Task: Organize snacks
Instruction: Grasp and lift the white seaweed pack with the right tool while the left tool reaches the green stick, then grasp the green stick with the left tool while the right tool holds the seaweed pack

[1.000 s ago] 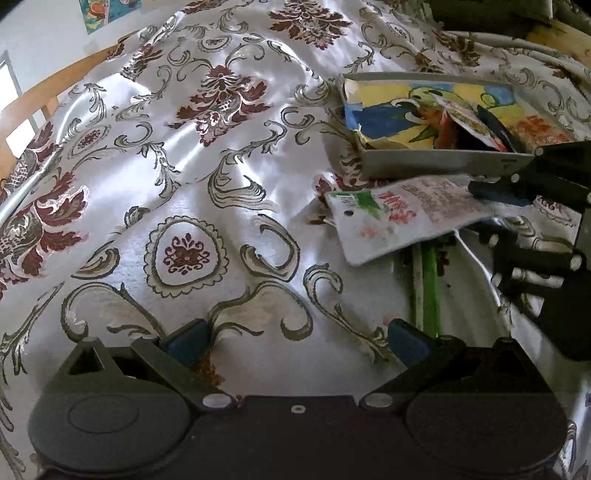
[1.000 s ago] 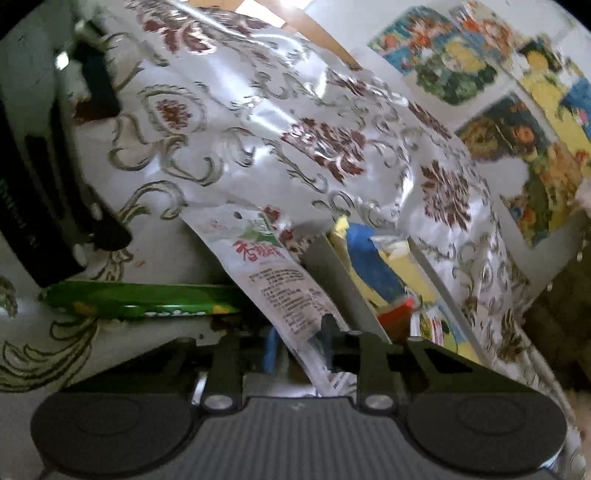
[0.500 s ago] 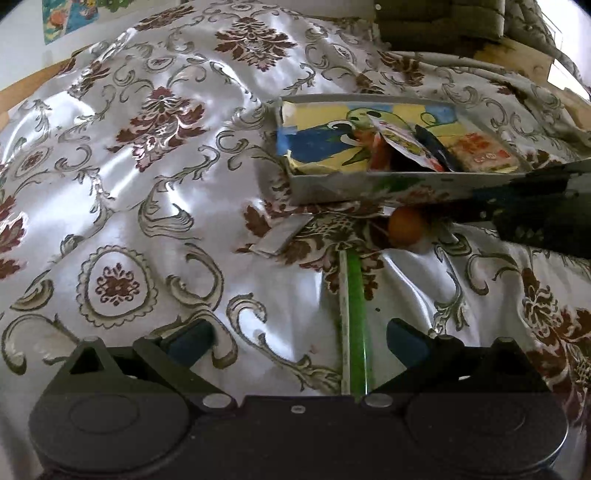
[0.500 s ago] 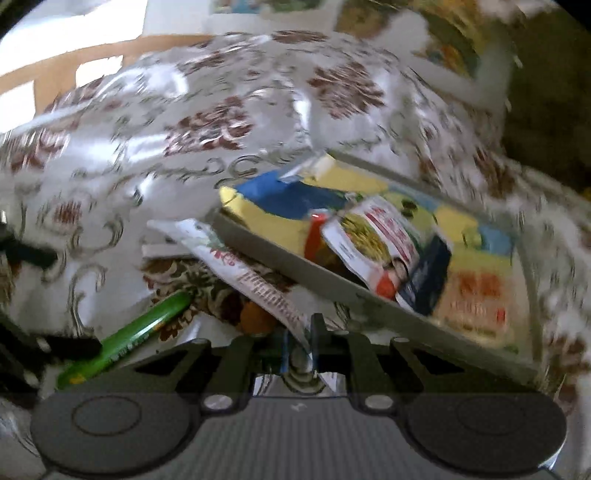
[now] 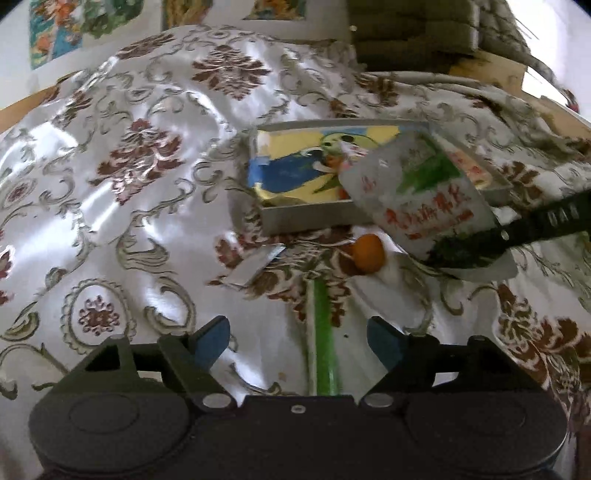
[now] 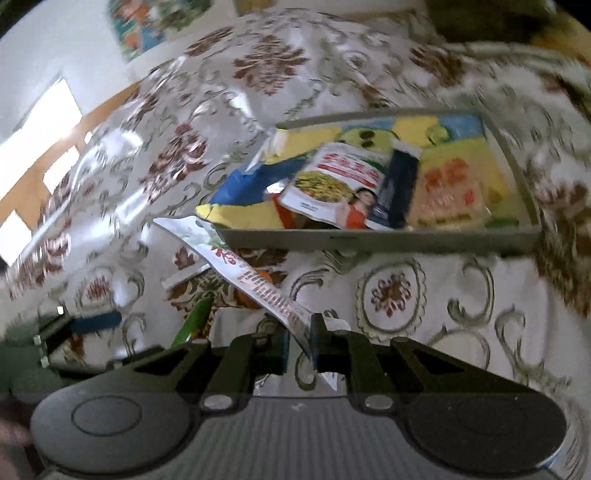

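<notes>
My right gripper (image 6: 299,343) is shut on the lower edge of a white snack pouch (image 6: 240,273) with red print, held edge-on above the cloth. In the left wrist view that pouch (image 5: 417,199) hangs in front of the near right corner of the grey box (image 5: 306,219), with the right gripper (image 5: 502,240) at its bottom. The grey box (image 6: 369,240) holds a yellow-pictured packet (image 6: 340,181), a dark blue packet (image 6: 395,188) and a clear one. My left gripper (image 5: 298,341) is closing over a green stick pack (image 5: 323,343); its pads do not touch it.
An orange round snack (image 5: 367,253) and a small silver packet (image 5: 255,267) lie on the patterned satin cloth (image 5: 147,184) just in front of the box. Dark cushions (image 5: 413,33) are stacked behind. Posters (image 5: 55,33) hang on the far wall.
The right gripper has risen and rolled with the pouch, carrying it from the cloth up toward the box. The left gripper's fingers have drawn closer together around the green stick.
</notes>
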Available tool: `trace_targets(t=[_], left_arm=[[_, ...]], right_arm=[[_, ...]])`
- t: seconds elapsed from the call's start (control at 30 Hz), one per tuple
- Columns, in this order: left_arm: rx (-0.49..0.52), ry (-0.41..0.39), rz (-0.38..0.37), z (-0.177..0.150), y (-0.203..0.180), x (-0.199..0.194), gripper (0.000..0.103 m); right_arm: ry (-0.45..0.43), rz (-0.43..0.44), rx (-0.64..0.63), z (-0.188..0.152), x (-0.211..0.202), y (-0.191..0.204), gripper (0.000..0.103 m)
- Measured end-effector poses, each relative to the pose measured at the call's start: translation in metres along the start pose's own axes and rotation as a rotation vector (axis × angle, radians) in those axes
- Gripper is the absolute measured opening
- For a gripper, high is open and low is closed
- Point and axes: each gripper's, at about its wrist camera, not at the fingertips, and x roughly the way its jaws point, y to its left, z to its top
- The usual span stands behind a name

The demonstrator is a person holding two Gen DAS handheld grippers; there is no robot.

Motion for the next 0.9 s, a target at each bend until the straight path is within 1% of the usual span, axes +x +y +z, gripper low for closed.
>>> trace_targets(t=[0.03,0.1,0.17,0.2,0.27,0.3,0.37,0.43,0.47,0.5,0.6,0.67,0.73,0.83,0.9], left_arm=[[0.004,0.011,-0.007,-0.001,0.0,0.002,0.083],[-0.006,0.031,-0.013,-0.002,0.001,0.005,0.078],[-0.024,0.052,-0.019,-0.003,0.004,0.01,0.066],[-0.036,0.06,-0.025,-0.003,0.006,0.012,0.063],[-0.064,0.074,-0.043,-0.003,0.01,0.016,0.049],[-0.077,0.081,-0.052,-0.002,0.011,0.018,0.046],[-0.098,0.095,-0.075,-0.002,0.013,0.024,0.032],[-0.107,0.105,-0.093,-0.002,0.013,0.029,0.028],[-0.108,0.109,-0.099,-0.002,0.012,0.032,0.023],[-0.11,0.115,-0.107,-0.002,0.011,0.034,0.02],[-0.117,0.131,-0.114,0.0,0.01,0.04,0.019],[-0.124,0.137,-0.119,0.0,0.01,0.041,0.019],[-0.143,0.153,-0.133,0.001,0.013,0.043,0.02],[-0.176,0.17,-0.148,0.0,0.018,0.047,0.021],[-0.187,0.174,-0.154,0.001,0.02,0.048,0.021]], right_arm=[[0.002,0.013,0.037,0.001,0.0,-0.006,0.013],[-0.002,0.031,0.089,0.004,0.002,-0.016,0.013],[-0.008,0.029,0.113,0.007,0.006,-0.022,0.013],[-0.01,0.031,0.12,0.008,0.008,-0.024,0.013],[-0.004,0.032,0.122,0.011,0.015,-0.025,0.013],[-0.003,0.032,0.117,0.011,0.018,-0.024,0.013],[-0.002,0.034,0.117,0.013,0.025,-0.023,0.013],[-0.004,0.038,0.11,0.015,0.03,-0.021,0.013],[-0.008,0.039,0.102,0.017,0.031,-0.02,0.013],[-0.013,0.036,0.093,0.018,0.032,-0.018,0.013],[-0.029,0.02,0.064,0.021,0.036,-0.016,0.013],[-0.041,0.021,0.045,0.025,0.039,-0.014,0.016],[-0.057,0.04,0.033,0.028,0.042,-0.014,0.018],[-0.068,0.062,0.001,0.031,0.048,-0.012,0.025],[-0.066,0.082,-0.014,0.032,0.05,-0.01,0.026]])
